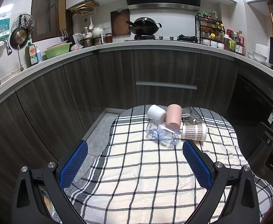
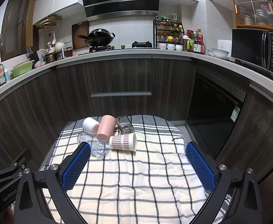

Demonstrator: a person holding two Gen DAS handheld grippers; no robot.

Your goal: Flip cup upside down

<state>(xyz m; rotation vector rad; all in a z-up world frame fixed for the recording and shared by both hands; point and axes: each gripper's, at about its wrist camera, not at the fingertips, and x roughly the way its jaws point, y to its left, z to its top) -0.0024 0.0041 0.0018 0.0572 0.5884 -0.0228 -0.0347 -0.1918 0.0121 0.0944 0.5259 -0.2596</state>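
Right wrist | checked cloth (image 2: 136, 177) | dark cabinets (image 2: 117, 78) | white counter (image 2: 127, 53)

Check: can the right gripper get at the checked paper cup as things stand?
Probably yes. The right gripper is open, the checked paper cup lies on its side ahead, with bare cloth between them.

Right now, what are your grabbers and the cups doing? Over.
Left gripper and right gripper: jaws open, empty. Cups piled on their sides: white cup, pink cup, checkered cup. Clear bottle leans against them.
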